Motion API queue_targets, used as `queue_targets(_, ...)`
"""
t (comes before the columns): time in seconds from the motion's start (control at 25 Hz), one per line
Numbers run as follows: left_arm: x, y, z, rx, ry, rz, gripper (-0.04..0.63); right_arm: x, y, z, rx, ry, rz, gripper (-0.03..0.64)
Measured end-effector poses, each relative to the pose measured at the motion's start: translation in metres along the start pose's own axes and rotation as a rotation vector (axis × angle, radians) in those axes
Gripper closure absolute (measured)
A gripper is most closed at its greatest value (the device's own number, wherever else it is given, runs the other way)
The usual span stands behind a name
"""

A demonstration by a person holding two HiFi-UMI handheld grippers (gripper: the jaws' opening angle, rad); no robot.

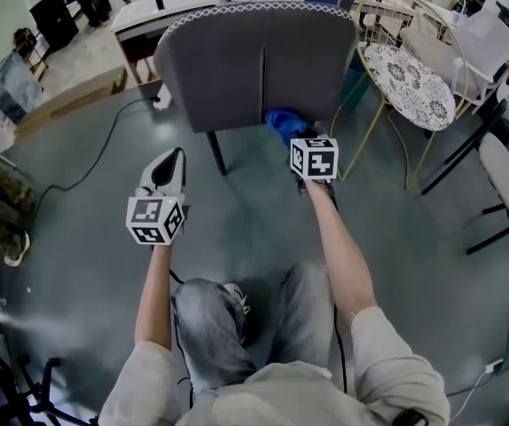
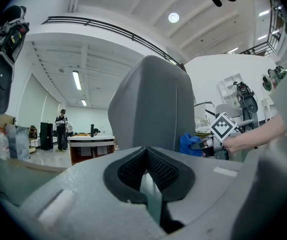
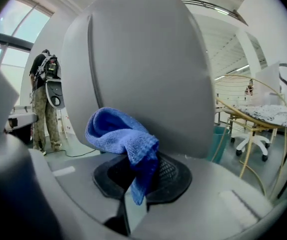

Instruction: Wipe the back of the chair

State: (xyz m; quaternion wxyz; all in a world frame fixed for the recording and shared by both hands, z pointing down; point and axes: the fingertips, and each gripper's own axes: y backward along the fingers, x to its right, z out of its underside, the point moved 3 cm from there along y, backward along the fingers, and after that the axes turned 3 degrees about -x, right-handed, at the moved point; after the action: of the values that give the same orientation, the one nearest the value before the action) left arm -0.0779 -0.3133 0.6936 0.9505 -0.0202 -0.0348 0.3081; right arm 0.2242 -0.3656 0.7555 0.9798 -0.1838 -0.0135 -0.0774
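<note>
Open workroom with a smooth grey floor, a white-topped counter far behind. In the middle, a grey upholstered chair, rear face turned this way. Stands upright, long axis vertical, one seam running top to bottom down the centre.

Right gripper clamped on a bunched blue cloth, held at the lower edge of the backrest just right of the seam. Cannot tell for certain whether cloth and fabric touch. One tail of cloth hanging down between the jaws.

Left gripper closed with nothing in it, tip aimed at the chair, well apart from the backrest and lower left of it.

Bare floor left of the chair, crossed only by a black cable. Tighter on the right: a gold wire side table just beside the backrest's edge.
</note>
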Motion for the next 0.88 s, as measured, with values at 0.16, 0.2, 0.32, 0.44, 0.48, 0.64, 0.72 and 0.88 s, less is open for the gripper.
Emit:
queue_targets(0.16, 0.015, -0.004, -0.001, 0.0, -0.01, 0.019, 0.595, 0.063, 0.029, 0.0, 0.007, -0.022, 0.097, 0.568)
queue_targets(0.2, 0.017, -0.005, -0.002, 0.001, -0.013, 0.021, 0.595, 0.077, 0.036, -0.001, 0.013, -0.03, 0.121, 0.568)
queue_targets(0.32, 0.022, -0.008, -0.004, 0.001, -0.015, 0.026, 0.595, 0.112, 0.057, -0.001, 0.02, -0.049, 0.182, 0.568)
queue_targets(0.44, 0.027, -0.009, -0.006, -0.001, -0.015, 0.032, 0.595, 0.137, 0.079, 0.002, 0.018, -0.07, 0.241, 0.568)
queue_targets(0.48, 0.028, -0.008, -0.007, -0.002, -0.015, 0.032, 0.595, 0.142, 0.085, 0.002, 0.019, -0.077, 0.254, 0.568)
queue_targets(0.64, 0.031, -0.003, -0.009, -0.002, -0.017, 0.028, 0.595, 0.143, 0.098, 0.009, 0.027, -0.09, 0.243, 0.568)
queue_targets(0.72, 0.033, -0.001, -0.011, 0.001, -0.018, 0.024, 0.595, 0.135, 0.1, 0.012, 0.036, -0.089, 0.22, 0.568)
queue_targets(0.88, 0.036, 0.002, -0.015, 0.008, -0.021, 0.022, 0.595, 0.104, 0.109, 0.012, 0.08, -0.087, 0.16, 0.568)
